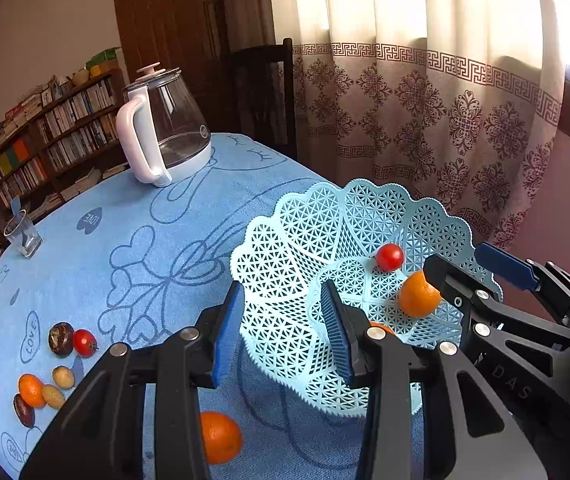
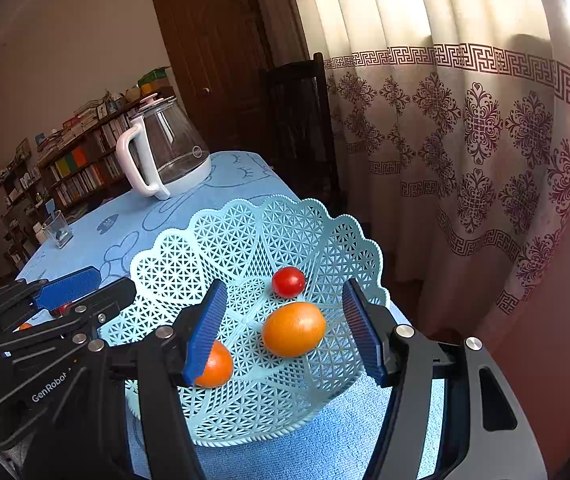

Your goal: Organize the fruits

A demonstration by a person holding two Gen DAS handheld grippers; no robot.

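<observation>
A pale blue lattice basket (image 1: 285, 248) (image 2: 205, 248) stands on the blue tablecloth. In it lie a red tomato (image 1: 389, 257) (image 2: 288, 282), an orange (image 1: 419, 294) (image 2: 293, 328) and a second orange (image 2: 215, 366), half hidden behind a finger. My left gripper (image 1: 281, 332) (image 2: 115, 280) hovers open at the basket's left rim, nothing pressed between its pads. Over the basket my right gripper (image 2: 285, 332) (image 1: 455, 258) is open; the orange lies loose below it. Another orange (image 1: 219, 436) sits on the cloth under the left gripper. A cluster of small fruits (image 1: 61, 338) lies at the far left.
A glass kettle with a white handle (image 1: 165, 136) (image 2: 165, 152) stands at the table's far end. A small glass (image 1: 23, 236) (image 2: 58, 232) sits near the left edge. A dark chair (image 1: 265, 92) and patterned curtain (image 1: 445, 120) lie beyond the table.
</observation>
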